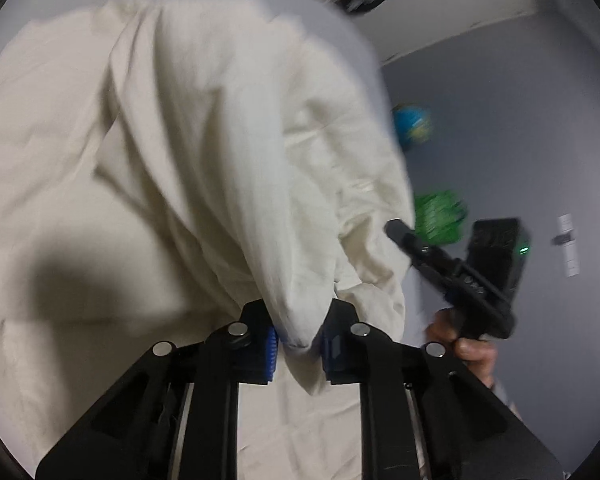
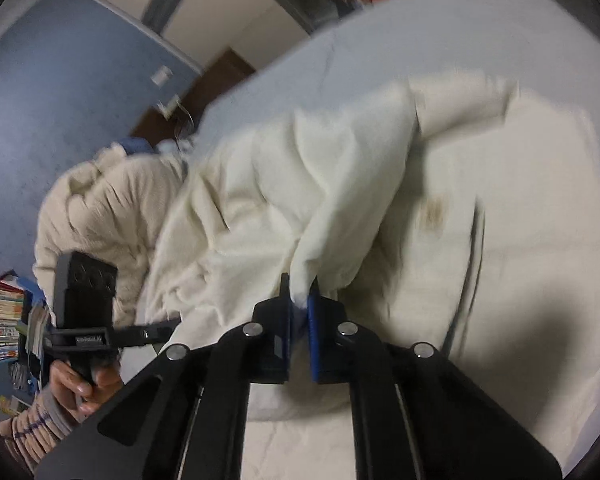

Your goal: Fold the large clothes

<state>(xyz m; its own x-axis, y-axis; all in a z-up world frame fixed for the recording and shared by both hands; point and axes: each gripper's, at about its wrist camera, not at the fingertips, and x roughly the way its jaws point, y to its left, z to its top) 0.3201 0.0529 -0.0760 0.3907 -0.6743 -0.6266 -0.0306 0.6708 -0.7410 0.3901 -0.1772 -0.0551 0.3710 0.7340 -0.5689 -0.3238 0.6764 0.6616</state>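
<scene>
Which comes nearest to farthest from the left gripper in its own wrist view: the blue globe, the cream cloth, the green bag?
From the left gripper:
1. Cream cloth, pinched between its pads.
2. Green bag, right, on the floor.
3. Blue globe, right, farther back.

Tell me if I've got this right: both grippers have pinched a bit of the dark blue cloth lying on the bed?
Nearly. Both grippers do pinch it, but the cloth is cream-white, not dark blue; only the gripper pads are blue. The left wrist view shows the left gripper on a corner, and the right wrist view shows the right gripper likewise.
</scene>
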